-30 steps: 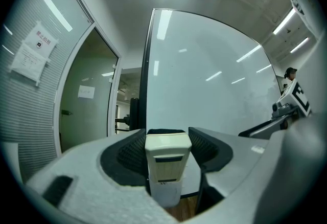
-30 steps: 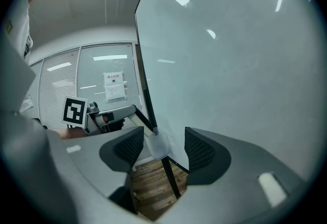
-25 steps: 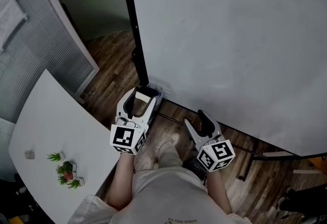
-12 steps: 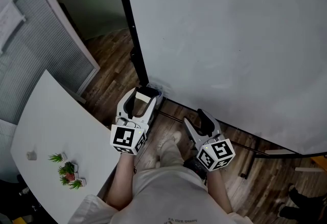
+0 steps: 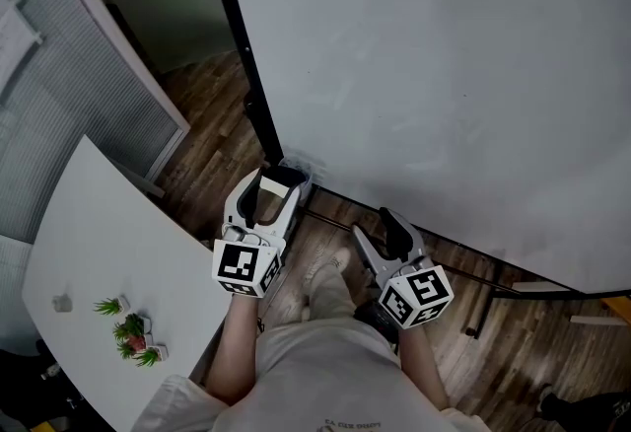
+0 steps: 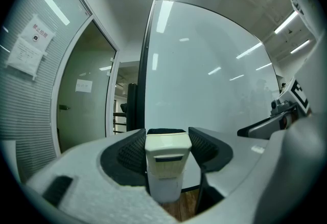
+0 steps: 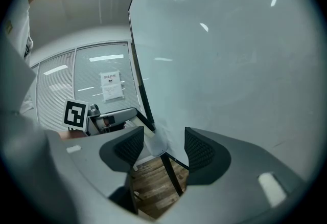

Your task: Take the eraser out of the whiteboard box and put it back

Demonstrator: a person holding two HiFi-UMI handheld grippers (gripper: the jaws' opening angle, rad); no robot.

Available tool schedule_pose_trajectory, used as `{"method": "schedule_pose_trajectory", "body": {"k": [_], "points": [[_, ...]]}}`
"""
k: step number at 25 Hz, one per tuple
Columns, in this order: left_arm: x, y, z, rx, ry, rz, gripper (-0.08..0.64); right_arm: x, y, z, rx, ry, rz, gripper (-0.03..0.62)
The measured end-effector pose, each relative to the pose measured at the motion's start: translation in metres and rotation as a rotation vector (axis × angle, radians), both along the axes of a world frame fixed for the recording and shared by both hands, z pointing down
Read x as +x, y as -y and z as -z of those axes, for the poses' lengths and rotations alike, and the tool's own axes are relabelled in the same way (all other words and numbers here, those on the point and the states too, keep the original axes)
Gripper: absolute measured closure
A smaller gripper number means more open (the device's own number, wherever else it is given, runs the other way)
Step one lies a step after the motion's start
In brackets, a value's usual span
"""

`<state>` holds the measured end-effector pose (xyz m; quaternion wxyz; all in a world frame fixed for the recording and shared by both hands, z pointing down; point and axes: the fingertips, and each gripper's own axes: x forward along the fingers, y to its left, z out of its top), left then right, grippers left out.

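A cream eraser (image 5: 272, 187) sits upright between the jaws of my left gripper (image 5: 270, 193), which is shut on it. In the left gripper view the eraser (image 6: 166, 159) fills the gap between the ribbed pads, and the left gripper (image 6: 167, 139) points level at the whiteboard (image 6: 204, 80). The clear whiteboard box (image 5: 300, 170) hangs at the board's lower left corner, just beyond the eraser. My right gripper (image 5: 380, 228) hangs to the right, open and with nothing in it. Through the right gripper (image 7: 163, 146) I see the clear box (image 7: 159, 140) and the left gripper (image 7: 110, 117) beside it.
The large whiteboard (image 5: 444, 75) on a black frame (image 5: 246, 75) fills the upper right. A white table (image 5: 99, 243) with small potted plants (image 5: 128, 331) stands at the left. A glass partition with blinds (image 5: 59, 75) is beyond it. The person's legs (image 5: 325, 341) stand on the wood floor.
The head view has drifted slightly, so the board's edge sits further left. Both grippers and the eraser stay where they were.
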<state>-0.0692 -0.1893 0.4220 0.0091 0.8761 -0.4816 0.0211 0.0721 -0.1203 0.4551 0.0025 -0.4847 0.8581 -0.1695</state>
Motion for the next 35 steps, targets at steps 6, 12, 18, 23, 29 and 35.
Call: {"method": "schedule_pose_trajectory", "body": {"k": [6,12,18,23,29,35], "points": [[0.002,0.004,-0.006,-0.015,0.005,-0.001,0.302,0.001,0.005,0.0,-0.007,-0.004,0.002,0.345],[0.005,0.01,-0.015,-0.032,0.009,0.0,0.302,0.002,0.009,-0.004,-0.019,-0.006,0.007,0.345],[0.007,0.014,-0.025,-0.049,0.012,0.004,0.302,-0.003,0.01,-0.013,-0.036,-0.008,0.018,0.347],[0.008,0.016,-0.03,-0.058,0.012,0.005,0.302,-0.004,0.012,-0.016,-0.038,-0.011,0.022,0.348],[0.011,0.019,-0.037,-0.075,0.014,0.01,0.302,-0.001,0.015,-0.016,-0.036,-0.014,0.013,0.351],[0.013,0.024,-0.046,-0.092,0.028,0.01,0.302,-0.003,0.017,-0.015,-0.042,-0.01,0.024,0.351]]}}
